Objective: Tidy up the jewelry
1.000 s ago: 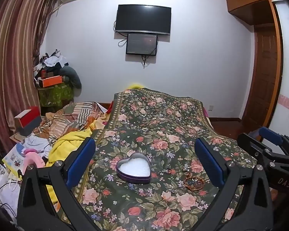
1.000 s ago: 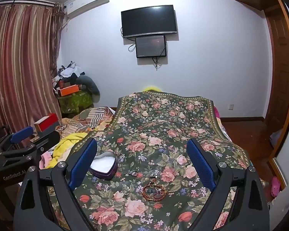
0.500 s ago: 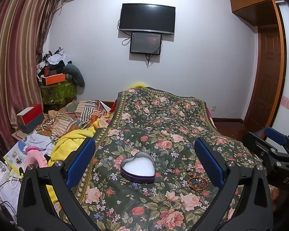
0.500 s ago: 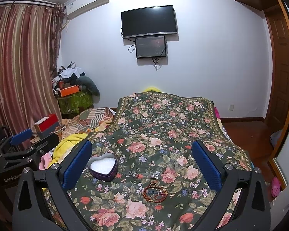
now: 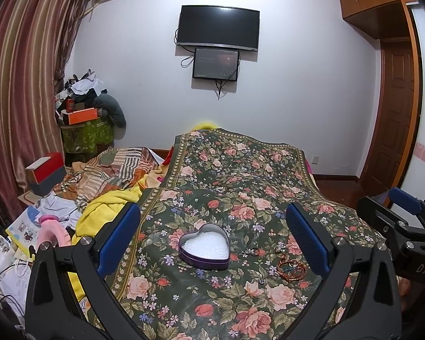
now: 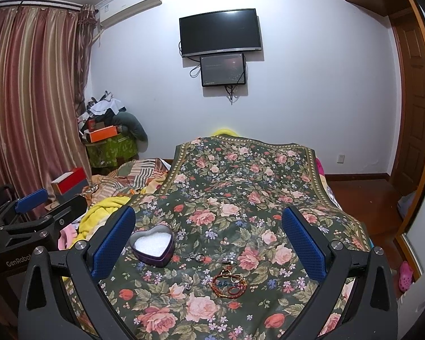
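Left wrist view now farther back than 1 second ago, both grippers' fingers point(image 5: 119, 238) wide and empty, heart-shaped tin point(image 5: 204, 247) open on the bed point(image 5: 240, 170), bracelets point(image 6: 229, 282) and rings point(image 6: 199, 258) just beside, nothing yet sorted.

The bedspread point(image 5: 229, 187) is dark green with pink and red roses and small white and blue flowers. On it, the heart-shaped tin point(image 5: 204, 247) has purple walls and a white filling. The bracelets point(image 6: 229, 282) are red-brown with blue beads. Both claws, left claw point(image 5: 212, 238) and right claw point(image 6: 208, 235), are black with blue pads. The curtain point(image 6: 28, 99) is striped maroon and tan; the blanket point(image 5: 107, 206) is yellow.
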`<state>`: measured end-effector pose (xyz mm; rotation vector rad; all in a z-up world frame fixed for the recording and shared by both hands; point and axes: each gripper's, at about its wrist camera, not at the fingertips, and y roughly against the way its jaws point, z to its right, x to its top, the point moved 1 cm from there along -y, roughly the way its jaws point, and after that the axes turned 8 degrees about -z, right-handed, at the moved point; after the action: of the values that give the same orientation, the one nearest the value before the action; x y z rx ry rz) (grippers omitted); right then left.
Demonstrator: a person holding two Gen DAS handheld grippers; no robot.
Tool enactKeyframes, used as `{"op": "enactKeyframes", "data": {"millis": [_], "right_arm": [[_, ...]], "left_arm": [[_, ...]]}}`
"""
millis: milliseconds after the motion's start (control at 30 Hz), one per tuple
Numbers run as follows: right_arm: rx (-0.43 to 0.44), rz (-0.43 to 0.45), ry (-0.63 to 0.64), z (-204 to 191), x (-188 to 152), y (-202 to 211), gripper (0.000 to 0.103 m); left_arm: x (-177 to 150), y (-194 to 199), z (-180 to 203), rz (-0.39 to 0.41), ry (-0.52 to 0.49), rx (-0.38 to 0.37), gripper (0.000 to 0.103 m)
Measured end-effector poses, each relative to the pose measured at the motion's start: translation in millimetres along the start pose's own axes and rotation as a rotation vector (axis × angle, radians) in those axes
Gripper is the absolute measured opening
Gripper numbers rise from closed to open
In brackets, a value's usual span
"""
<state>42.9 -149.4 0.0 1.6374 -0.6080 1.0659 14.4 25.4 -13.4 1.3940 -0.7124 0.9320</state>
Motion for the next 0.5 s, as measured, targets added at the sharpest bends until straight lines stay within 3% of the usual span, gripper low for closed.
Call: {"op": "enactKeyframes", "data": {"millis": [500], "right_arm": [[0.001,-0.001,0.001,-0.1,1.5,0.8,0.102]], "left_arm": [[2.4,1.9,0.1,0.002,0.001,0.000,0.103]]}}
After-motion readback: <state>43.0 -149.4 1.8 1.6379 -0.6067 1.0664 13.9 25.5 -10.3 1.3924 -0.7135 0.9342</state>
